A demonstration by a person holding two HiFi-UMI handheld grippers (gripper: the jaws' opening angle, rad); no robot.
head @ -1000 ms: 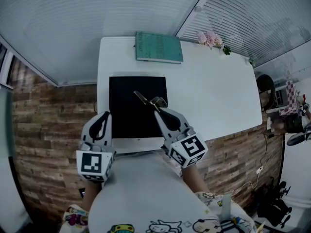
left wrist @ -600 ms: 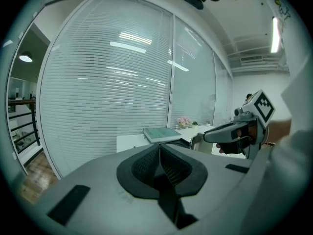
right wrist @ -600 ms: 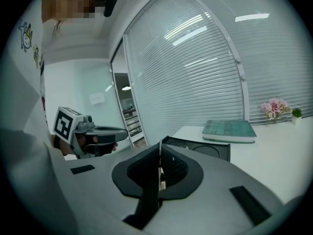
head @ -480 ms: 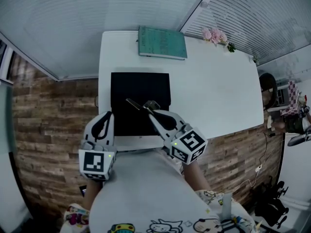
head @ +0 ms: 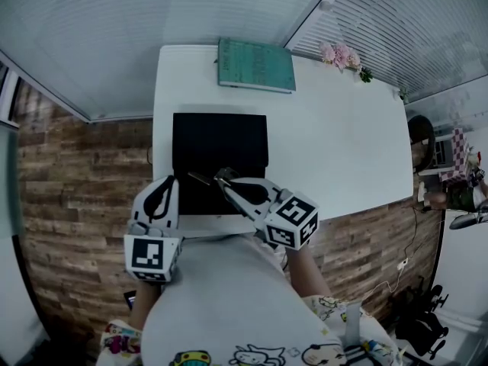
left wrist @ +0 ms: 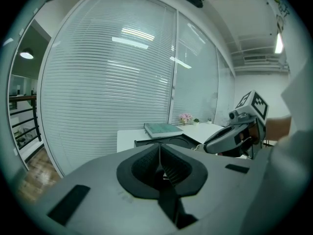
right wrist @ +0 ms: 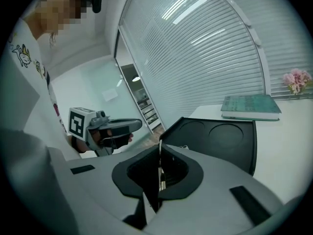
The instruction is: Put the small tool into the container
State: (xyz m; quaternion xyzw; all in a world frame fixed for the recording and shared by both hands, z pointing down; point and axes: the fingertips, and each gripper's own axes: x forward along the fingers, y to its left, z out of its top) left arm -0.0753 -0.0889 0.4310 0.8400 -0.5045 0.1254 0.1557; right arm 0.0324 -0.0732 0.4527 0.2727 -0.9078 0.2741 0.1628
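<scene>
Most of the small tool (head: 200,178) is swallowed by the right gripper (head: 223,178). In the right gripper view it shows only as a thin pale metal edge (right wrist: 160,168) pinched in the seam where the two jaws press together. From the head view, a short dark sliver sticks out past the jaw tips, over the near part of the container (head: 219,139). Whether its tip touches the container cannot be told.

The container is a shallow black tray lying flat on the white table (head: 343,143). In the head view its inside reads as plain black. The right gripper view shows two round recesses in its floor (right wrist: 220,136), while its near corner is hidden behind the gripper's body.

The left gripper (head: 162,183) hangs at the container's near left corner. Its jaws are closed on each other (nothing can be made out between them in the left gripper view), and from that view only the tray's far rim (left wrist: 166,142) peeks over them.

A green book (head: 255,65) lies beyond the container at the table's far edge, and pink flowers (head: 339,54) sit to its right. The person's torso covers the table's near edge.
</scene>
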